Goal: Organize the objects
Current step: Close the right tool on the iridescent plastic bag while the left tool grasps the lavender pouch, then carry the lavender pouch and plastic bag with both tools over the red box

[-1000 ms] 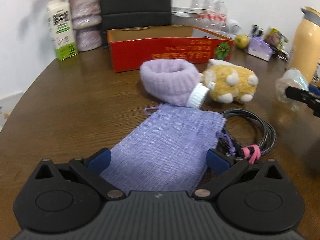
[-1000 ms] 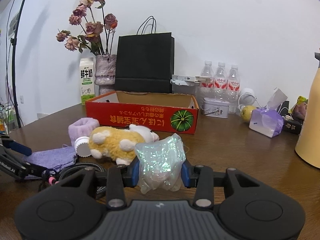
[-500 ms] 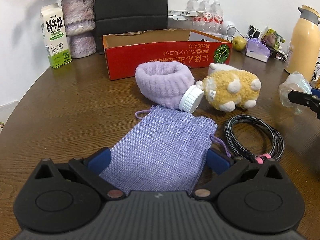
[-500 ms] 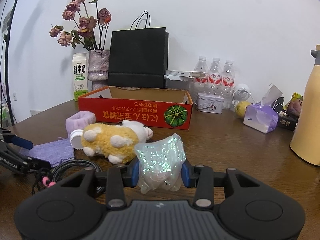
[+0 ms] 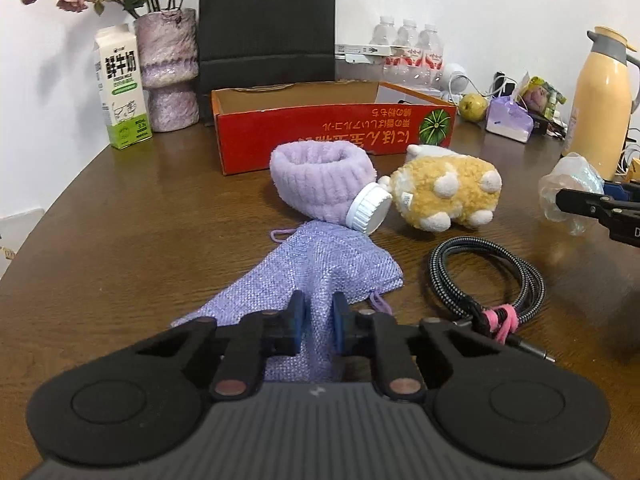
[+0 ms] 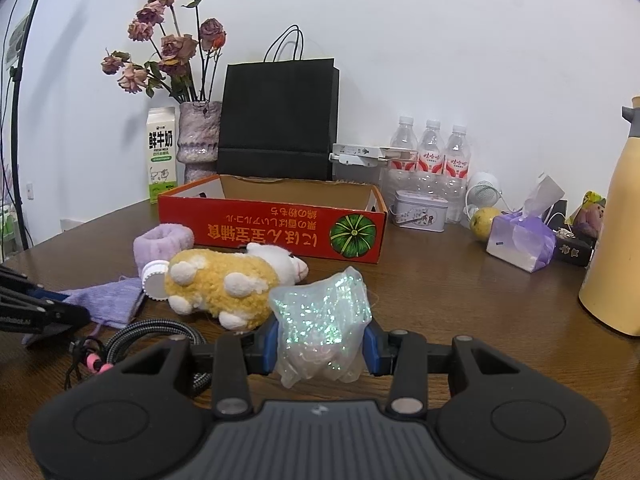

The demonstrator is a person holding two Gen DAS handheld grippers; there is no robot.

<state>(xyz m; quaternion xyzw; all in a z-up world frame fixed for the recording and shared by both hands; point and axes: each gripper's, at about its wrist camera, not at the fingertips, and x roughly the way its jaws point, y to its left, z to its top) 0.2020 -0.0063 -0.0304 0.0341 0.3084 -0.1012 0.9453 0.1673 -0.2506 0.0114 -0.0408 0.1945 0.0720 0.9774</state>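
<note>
The left gripper [image 5: 318,322] tips down toward the brown wooden table [image 5: 132,240]. Its jaws have just squeezed in and now pinch the flat purple woven pouch [image 5: 316,264], bunching it up. The right gripper [image 6: 320,346] points almost level, hugging a shiny see-through plastic bag [image 6: 322,330].

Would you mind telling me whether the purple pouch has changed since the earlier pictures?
Yes: the left gripper has just closed on the purple pouch, bunching it away from the cable.
</note>
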